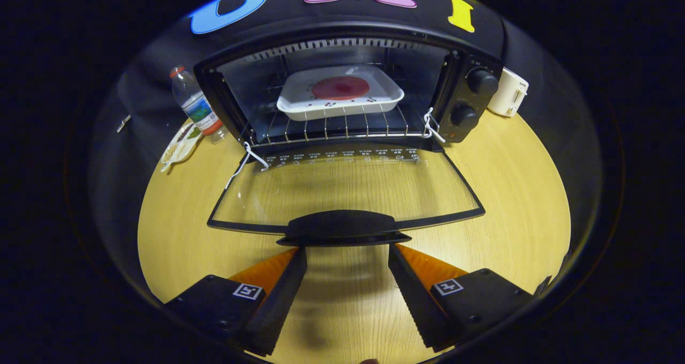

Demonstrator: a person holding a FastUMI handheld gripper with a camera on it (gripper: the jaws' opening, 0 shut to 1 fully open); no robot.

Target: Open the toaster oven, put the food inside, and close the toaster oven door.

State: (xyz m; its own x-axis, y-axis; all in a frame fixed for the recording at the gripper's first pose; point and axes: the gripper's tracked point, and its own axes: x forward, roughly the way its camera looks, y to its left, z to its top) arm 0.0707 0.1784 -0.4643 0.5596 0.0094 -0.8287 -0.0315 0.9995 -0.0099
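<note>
The black toaster oven (471, 93) stands on the wooden table with its glass door (348, 190) folded flat down toward me. Inside, on the wire rack (342, 128), rests a white square dish (385, 99) holding a round red piece of food (341, 88). The door's black handle (342, 227) lies just ahead of my fingertips. My gripper (348, 251) is open, its two black fingers (283, 289) spread apart just below the handle, nothing between them. Whether the fingertips touch the handle's underside is hard to tell.
A water bottle (193, 104) stands left of the oven, with a small patterned packet (182, 144) lying beside it. A white appliance (508, 92) stands to the oven's right. The round wooden table (514, 192) spreads on both sides of the door.
</note>
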